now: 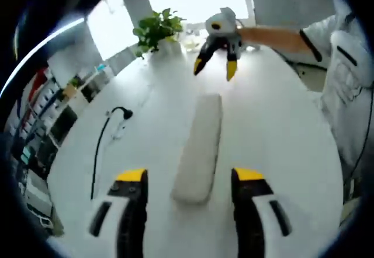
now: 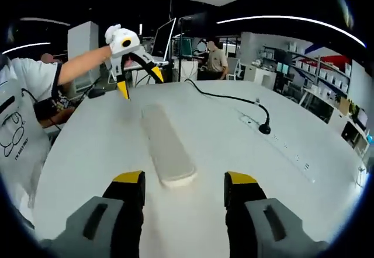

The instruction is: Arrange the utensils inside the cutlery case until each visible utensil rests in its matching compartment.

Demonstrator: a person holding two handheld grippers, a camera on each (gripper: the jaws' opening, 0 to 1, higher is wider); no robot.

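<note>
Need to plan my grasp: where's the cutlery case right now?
The closed cutlery case lies lengthwise mid-table, between the two facing grippers, left of the black cable in the right gripper view.

A white counter (image 1: 280, 135) carries a potted green plant (image 1: 156, 29) at its far edge, toward eleven o'clock in the left gripper view, and a black cable (image 1: 99, 147) lies at about nine o'clock, ending in a black plug. In the right gripper view the same cable (image 2: 228, 98) runs from twelve toward two o'clock across the counter (image 2: 234, 147). Beyond it stand a person (image 2: 218, 61) near twelve o'clock, monitors (image 2: 163, 37) and shelving (image 2: 315, 77) toward two o'clock.
</note>
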